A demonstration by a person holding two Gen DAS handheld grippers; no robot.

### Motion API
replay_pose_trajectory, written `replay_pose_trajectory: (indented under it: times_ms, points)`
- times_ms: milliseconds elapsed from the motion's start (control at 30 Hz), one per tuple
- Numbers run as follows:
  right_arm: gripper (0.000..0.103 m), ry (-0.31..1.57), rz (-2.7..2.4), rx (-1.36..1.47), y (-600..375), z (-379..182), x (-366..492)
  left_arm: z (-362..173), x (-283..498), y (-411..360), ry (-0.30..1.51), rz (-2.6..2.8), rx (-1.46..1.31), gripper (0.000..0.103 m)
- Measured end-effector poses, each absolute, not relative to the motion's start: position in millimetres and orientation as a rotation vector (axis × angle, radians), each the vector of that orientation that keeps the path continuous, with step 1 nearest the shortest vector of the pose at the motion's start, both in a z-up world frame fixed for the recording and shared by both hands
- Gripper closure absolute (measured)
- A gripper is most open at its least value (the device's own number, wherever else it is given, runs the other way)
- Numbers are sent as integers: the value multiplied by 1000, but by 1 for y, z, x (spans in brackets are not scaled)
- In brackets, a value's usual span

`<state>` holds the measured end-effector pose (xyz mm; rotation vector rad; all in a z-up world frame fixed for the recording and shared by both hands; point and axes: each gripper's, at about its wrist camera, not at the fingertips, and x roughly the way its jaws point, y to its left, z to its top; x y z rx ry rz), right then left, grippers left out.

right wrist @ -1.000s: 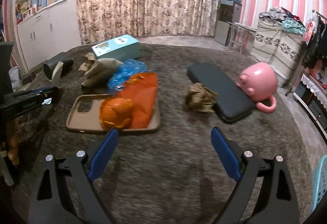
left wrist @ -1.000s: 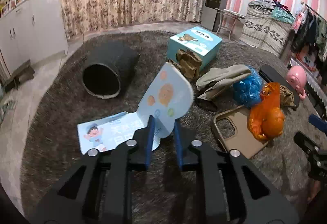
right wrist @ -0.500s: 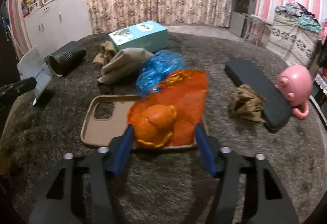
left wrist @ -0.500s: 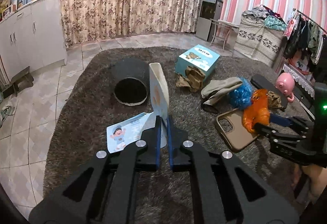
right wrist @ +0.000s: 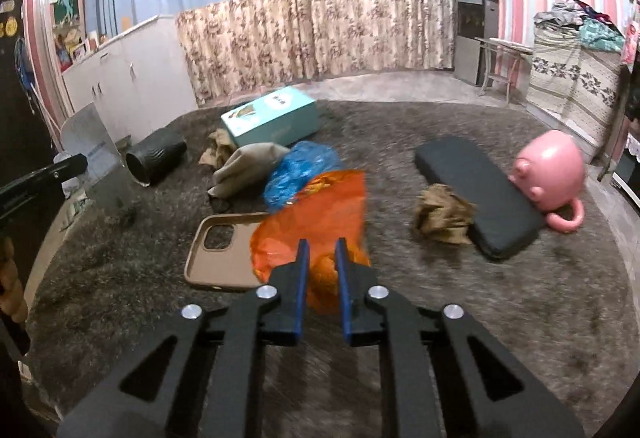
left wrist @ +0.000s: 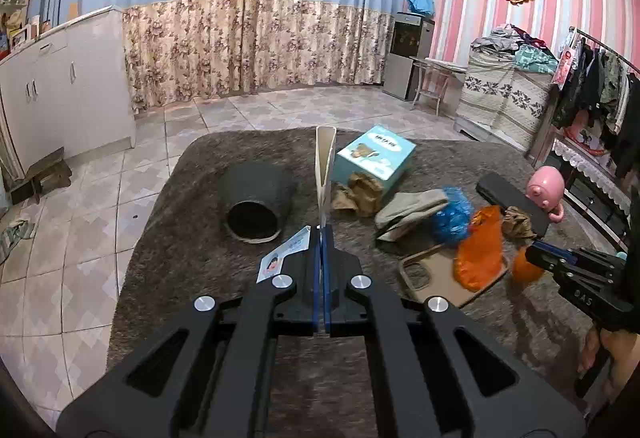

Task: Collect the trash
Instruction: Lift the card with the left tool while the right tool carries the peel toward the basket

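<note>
Left gripper [left wrist: 322, 234]: jaws fully closed on the lower edge of a flat card [left wrist: 325, 166]. Card stands upright, edge-on to the left wrist camera, lifted clear of the carpet [left wrist: 192, 238]. In the right wrist view the same card [right wrist: 94, 154] shows broadside at far left, with the left gripper [right wrist: 74, 162] at its lower edge.

Right gripper [right wrist: 320, 250]: jaws closed on the orange bag [right wrist: 320, 206]. Blue pads press both sides of the bunched lower end; a narrow gap filled with orange plastic separates them. From the left wrist view, the right gripper [left wrist: 534, 252] sits at far right with an orange lump at its tip, and the bag [left wrist: 480, 250] hangs loosely beside it.

Item positions on the carpet:
- Phone case [right wrist: 218, 250]: lies flat, partly under the bag.
- Leaflet [left wrist: 284, 256]: lies flat just ahead of the left gripper.
- Black tube [left wrist: 256, 206]: lies on its side, open end toward the left camera.
- Teal box [left wrist: 376, 156]: beyond the card, with crumpled brown paper [left wrist: 358, 194] against it.
- Grey cloth [right wrist: 248, 166] and blue bag [right wrist: 300, 168]: touching, just behind the orange bag.
- Black pad [right wrist: 476, 190]: right of centre, a second brown paper wad [right wrist: 442, 214] at its near edge, a pink pig mug [right wrist: 550, 172] at its far side.
</note>
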<state>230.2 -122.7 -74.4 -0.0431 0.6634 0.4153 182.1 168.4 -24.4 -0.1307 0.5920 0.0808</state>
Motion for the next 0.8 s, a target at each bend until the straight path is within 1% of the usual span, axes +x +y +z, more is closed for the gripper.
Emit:
replay_pose_trajectory:
  times_ms: [100,133,233,367,467,500,533,567,600,800]
  points:
    - [93,653,394,-24,-145,-69,224,-19,180,155,588,59,-122,103]
    - [96,650,385,-18,-151,-68,221,-17,179,147,583,51,-113,103]
    - [96,645,350,6,-177,-66,214,-12,175,129,574,21,-96,103]
    - [96,686,332,32,-198,-74,215,-9,172,108,576,-10,-81,103]
    - [93,707,329,20,-196,-84,217,-10,168,102,583,-24,-80,103]
    - [80,713,331,17,-193,-88,218,-11,167,102,586,-28,-82,103]
    - [53,712,332,13,-189,-90,217,-14,165,103,594,-29,-85,103]
    - [42,705,333,7,-184,-93,216,-16,164,104,601,-30,-89,103]
    - [34,694,343,-6,-175,-95,215,-18,163,106,609,-29,-91,103]
    - [34,722,422,-74,-123,-109,226,-29,160,126,635,-9,-122,103]
